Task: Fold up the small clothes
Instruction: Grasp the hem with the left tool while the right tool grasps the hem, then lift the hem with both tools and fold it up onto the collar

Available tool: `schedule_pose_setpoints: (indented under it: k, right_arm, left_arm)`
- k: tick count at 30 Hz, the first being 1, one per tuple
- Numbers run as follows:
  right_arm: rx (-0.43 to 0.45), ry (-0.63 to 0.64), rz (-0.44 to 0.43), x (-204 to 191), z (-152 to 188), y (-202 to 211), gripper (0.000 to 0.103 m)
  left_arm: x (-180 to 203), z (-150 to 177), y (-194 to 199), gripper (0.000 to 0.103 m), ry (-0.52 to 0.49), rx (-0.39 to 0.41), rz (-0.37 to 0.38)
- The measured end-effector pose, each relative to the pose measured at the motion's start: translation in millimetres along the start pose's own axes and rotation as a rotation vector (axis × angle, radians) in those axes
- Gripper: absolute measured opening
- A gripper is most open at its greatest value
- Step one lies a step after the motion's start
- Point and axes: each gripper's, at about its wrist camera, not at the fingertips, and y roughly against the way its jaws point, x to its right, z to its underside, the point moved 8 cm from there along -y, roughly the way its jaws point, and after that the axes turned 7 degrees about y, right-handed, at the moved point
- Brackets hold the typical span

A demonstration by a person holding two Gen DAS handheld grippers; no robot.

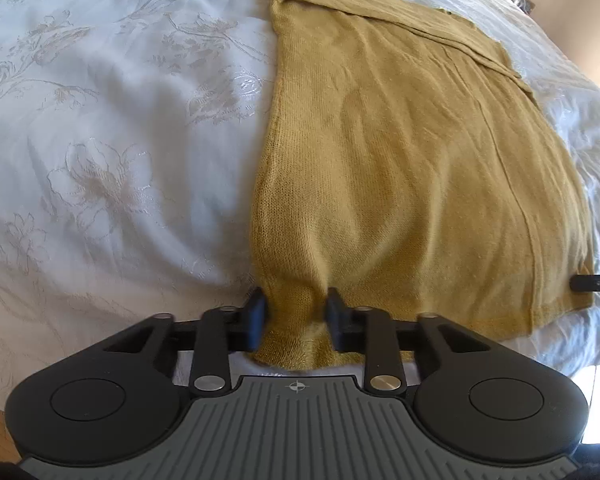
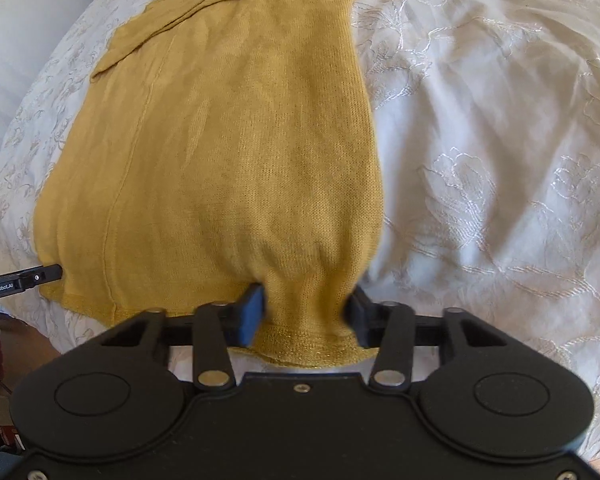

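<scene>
Mustard-yellow knit garment (image 1: 400,168) spread flat on the white embroidered bedspread (image 1: 100,140), filling the centre and right of the left wrist frame and the centre and left of the right wrist frame (image 2: 220,152). Folded band of the same knit lying diagonally across the far end, toward the top of both frames. Left claw (image 1: 296,316) low in the frame's centre, fingers (image 1: 256,312) apart with the near hem corner bunched between them, cloth touching both pads but not squeezed flat. Right claw (image 2: 306,314) likewise low and central, fingers (image 2: 252,312) parted around the hem's opposite corner, ribbed edge sagging just below the pads. Each claw at one near corner of the hem, the other one's black tip poking in at the frame's side: at the right edge of the left view (image 1: 596,282), at the left edge of the right view (image 2: 20,278). Floral stitching on the bedspread (image 2: 500,160) rumpled beside the garment.
</scene>
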Motion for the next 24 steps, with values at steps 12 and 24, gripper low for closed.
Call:
schedule_pose_setpoints:
  k: [12, 24]
  right_arm:
    - [0.265, -0.062, -0.114, -34, -31, 80, 0.015]
    - [0.417, -0.109, -0.144, -23, -118, 93, 0.015]
  left_arm:
    - [19, -27, 59, 0.006, 0.079, 0.173, 0.148]
    - [38, -125, 82, 0.006, 0.166, 0.361, 0.199]
